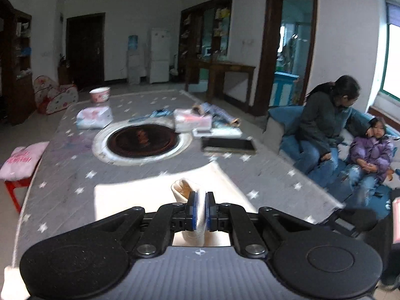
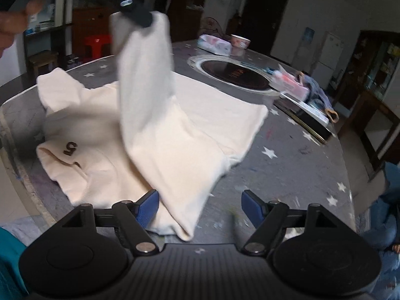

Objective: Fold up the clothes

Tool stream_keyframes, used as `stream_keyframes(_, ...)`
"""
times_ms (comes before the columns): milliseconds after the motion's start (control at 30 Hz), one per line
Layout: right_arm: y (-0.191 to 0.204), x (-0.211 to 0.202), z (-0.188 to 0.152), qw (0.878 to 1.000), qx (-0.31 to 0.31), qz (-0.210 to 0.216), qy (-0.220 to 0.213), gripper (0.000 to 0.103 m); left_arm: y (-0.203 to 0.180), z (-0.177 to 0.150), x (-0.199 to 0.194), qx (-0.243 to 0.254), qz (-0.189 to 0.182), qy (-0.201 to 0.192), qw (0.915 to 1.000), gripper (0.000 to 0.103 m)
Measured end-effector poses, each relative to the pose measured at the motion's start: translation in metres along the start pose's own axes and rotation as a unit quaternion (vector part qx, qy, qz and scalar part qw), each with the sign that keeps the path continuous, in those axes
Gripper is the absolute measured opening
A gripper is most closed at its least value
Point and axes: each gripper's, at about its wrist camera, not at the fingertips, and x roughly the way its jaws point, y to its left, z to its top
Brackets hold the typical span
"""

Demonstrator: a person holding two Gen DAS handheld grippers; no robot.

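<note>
Cream cotton is what we are working with: one garment [image 2: 205,115] spread across the star-printed table cover [image 2: 287,165], its body flat and one corner lifted into the air. Our left gripper [image 1: 201,208] has its pads pressed together on a fold of that cloth, pinching it, and in the right wrist view we see the corner hanging from it well above the table. Our right gripper [image 2: 200,208] has its fingers spread wide with nothing clamped; the lower edge of the raised flap lies between them without either pad pressing on it.

To do this fold well, we judge that we should carry the pinched corner across the body in one smooth arc, keep the flap taut so it lands without wrinkles, and use the open gripper to pin or catch the lower edge so the fold line stays straight.

Counting: one garment, two grippers, one pink bowl [image 2: 240,41], one round black hotplate [image 2: 237,73].
</note>
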Motion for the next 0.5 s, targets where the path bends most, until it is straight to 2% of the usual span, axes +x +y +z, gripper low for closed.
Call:
stream_keyframes(167,-0.012,-0.009,-0.003,1.000,0.009,0.009,0.010,0.074,0.029,-0.042,0.015,-0.025,0.035,0.063,0.9971,0.009)
stream_keyframes(300,-0.023,-0.013,0.002,0.999,0.027,0.036,0.018,0.074,0.046,-0.074,0.025,-0.036,0.060,0.100,0.9926,0.011)
stream_keyframes(367,-0.026,-0.014,0.009,0.999,0.029,0.030,0.011,0.072,0.052,-0.083,0.025,-0.042,0.067,0.105,0.9914,0.011)
stream_keyframes(500,-0.034,-0.002,0.027,0.998,0.044,0.037,0.002,0.057,0.053,-0.086,0.013,-0.047,0.075,0.082,0.9927,0.011)
